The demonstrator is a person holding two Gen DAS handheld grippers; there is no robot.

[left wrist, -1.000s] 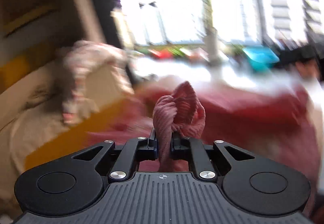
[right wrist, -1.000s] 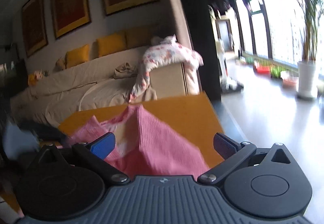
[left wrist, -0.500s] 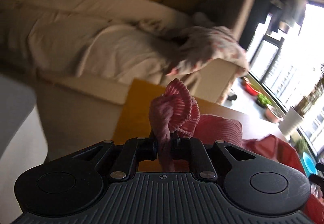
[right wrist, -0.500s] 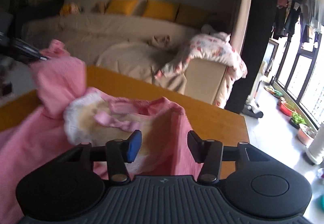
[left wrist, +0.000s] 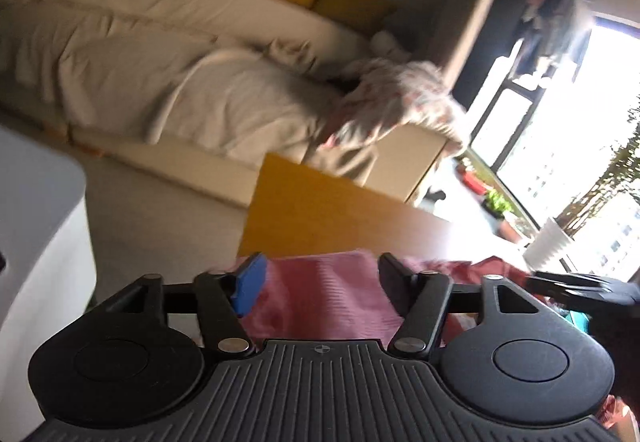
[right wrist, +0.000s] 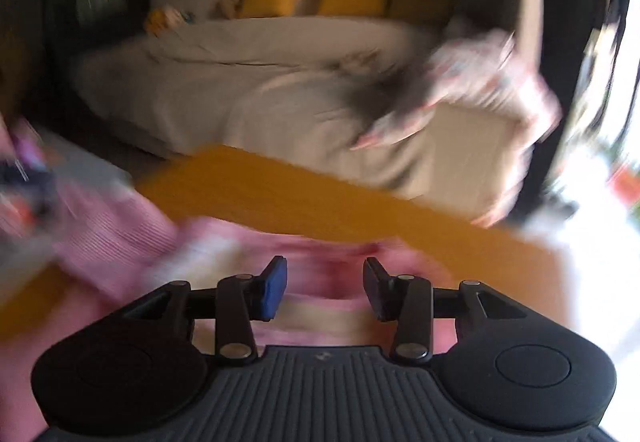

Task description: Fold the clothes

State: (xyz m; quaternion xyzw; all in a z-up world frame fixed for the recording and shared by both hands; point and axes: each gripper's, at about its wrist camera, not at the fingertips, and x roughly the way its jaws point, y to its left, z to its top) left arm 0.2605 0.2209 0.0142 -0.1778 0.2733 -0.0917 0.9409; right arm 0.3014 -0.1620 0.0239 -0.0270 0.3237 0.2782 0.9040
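Left wrist: left gripper (left wrist: 320, 278) jaws just sprung apart, released, pink garment (left wrist: 324, 294) lying beneath on yellow table (left wrist: 304, 210) near edge. Right gripper (right wrist: 325, 286) closing, pads not touching blurred garment. Sofa (left wrist: 168, 82) beyond, smeared.

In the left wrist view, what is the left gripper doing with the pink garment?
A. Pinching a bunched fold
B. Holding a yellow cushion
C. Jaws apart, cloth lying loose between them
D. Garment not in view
C: the left gripper stands with jaws apart, having just opened, and the pink garment lies unpinched between them on the table.
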